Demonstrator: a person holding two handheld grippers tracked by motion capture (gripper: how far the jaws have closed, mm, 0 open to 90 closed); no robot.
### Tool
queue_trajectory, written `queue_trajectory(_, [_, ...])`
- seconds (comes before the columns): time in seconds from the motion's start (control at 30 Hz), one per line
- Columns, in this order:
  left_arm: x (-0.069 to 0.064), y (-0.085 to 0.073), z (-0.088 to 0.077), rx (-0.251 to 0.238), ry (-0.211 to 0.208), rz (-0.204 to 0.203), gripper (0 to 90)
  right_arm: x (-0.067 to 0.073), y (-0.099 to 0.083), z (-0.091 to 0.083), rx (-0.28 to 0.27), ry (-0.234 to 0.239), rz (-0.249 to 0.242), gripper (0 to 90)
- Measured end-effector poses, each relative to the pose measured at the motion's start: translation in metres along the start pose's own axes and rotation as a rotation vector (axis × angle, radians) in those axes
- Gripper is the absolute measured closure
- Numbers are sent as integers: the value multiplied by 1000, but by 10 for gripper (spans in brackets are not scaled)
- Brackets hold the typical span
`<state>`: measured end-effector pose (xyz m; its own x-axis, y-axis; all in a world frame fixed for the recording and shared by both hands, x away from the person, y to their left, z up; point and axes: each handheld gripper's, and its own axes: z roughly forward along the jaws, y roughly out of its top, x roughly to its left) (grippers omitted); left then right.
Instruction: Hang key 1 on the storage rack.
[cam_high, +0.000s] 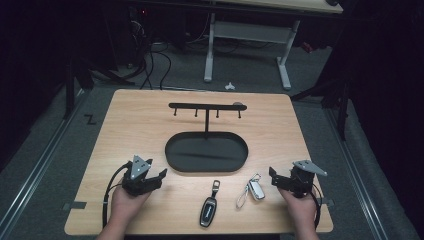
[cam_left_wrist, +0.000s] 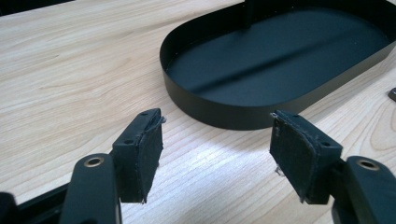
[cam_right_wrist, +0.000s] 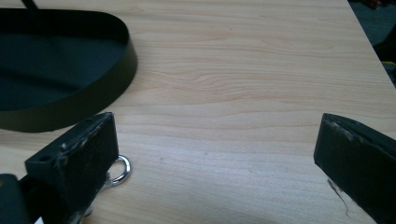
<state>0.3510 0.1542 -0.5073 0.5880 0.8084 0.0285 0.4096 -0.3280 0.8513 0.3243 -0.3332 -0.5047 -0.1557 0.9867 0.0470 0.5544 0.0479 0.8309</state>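
The white key fob (cam_high: 256, 190) lies on the tabletop (cam_high: 140, 125) near the front edge, just left of the right tongs (cam_high: 274, 178) and apart from them. A pale loop trails from it toward the person, and a small metal ring (cam_right_wrist: 120, 171) at its far end shows in the right gripper view, just beside the left jaw of those tongs. A black key fob (cam_high: 208, 210) lies to the left of the white one, nearer the front edge, with a short strap pointing away from the person; the two fobs lie close together without touching.

The right tongs hover low over the wood with jaws spread wide and nothing between them; bare tabletop shows in the gap. The person's right hand (cam_high: 300, 210) holds them from below in the high view.

The left tongs (cam_high: 159, 176) sit at the opposite side of the front area, well apart from both fobs, held by the left hand (cam_high: 125, 202). Their jaws are also spread, with only wood grain between the pads (cam_left_wrist: 149, 156), and they point toward the near wall of the black oval tray (cam_high: 175, 162).

That tray rests in the middle of the tabletop, beyond both fobs. A thin post rises from its far side and carries a black crossbar (cam_high: 205, 106) with small hooks hanging under it. A cable (cam_high: 106, 197) curls from the left tongs down to the table's front edge.
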Motion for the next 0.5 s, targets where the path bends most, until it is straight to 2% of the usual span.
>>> queue_trajectory(0.17, [-2, 3, 3, -1, -3, 0, 342, 4, -2, -7, -26, 36, -1, 0])
queue_trajectory(0.23, [-3, 5, 7, -7, -7, 3, 341, 4, -4, -8, -26, 73, 6, 0])
queue_trajectory(0.3, [-3, 6, 9, -5, -14, 3, 340, 4, -5, -8, -20, 79, 3, 0])
queue_trajectory(0.4, [-2, 8, 13, -24, -50, -27, 343, 6, -7, -10, -16, 91, 7, 0])
queue_trajectory(0.5, [-3, 9, 13, -36, -58, -33, 341, 9, -8, -13, -21, 99, 11, 0])
